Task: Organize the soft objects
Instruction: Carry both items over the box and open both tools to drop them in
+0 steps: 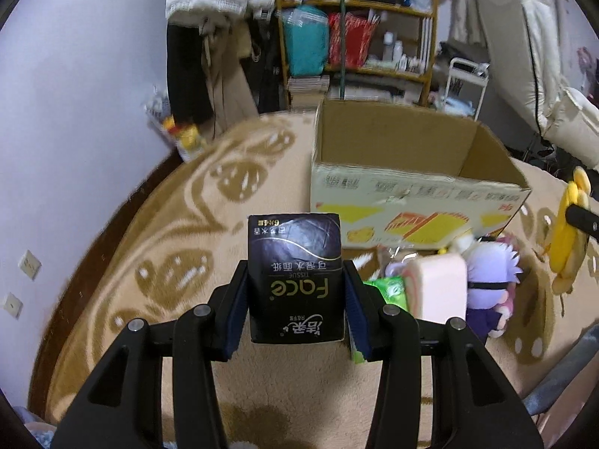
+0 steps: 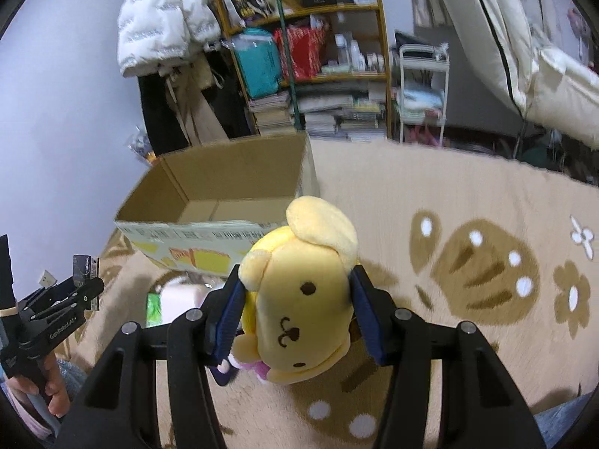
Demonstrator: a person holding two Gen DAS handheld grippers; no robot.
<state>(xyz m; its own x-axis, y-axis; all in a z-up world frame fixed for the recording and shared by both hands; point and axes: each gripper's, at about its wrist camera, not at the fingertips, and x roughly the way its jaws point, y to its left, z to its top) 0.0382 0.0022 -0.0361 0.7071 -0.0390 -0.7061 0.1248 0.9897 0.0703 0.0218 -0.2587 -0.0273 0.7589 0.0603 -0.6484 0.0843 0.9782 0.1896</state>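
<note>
Above the beige patterned rug (image 1: 157,247), the left gripper (image 1: 295,299) is clamped on a black tissue pack (image 1: 295,277), fingers pressing its sides. The right gripper (image 2: 295,307) is clamped on a yellow dog plush (image 2: 303,295), held off the rug. An open cardboard box (image 1: 404,183) stands just beyond; a purple-haired plush (image 1: 490,280) and pink soft block (image 1: 441,288) lie near its front.

box (image 1: 393,183) on rug (image 1: 168,262), toys (image 1: 486,280) before it

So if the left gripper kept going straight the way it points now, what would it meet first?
Probably the near wall of the cardboard box: it stands just beyond the tissue pack clamped in the left gripper. Depth is unclear; it might meet the rug first.
</note>
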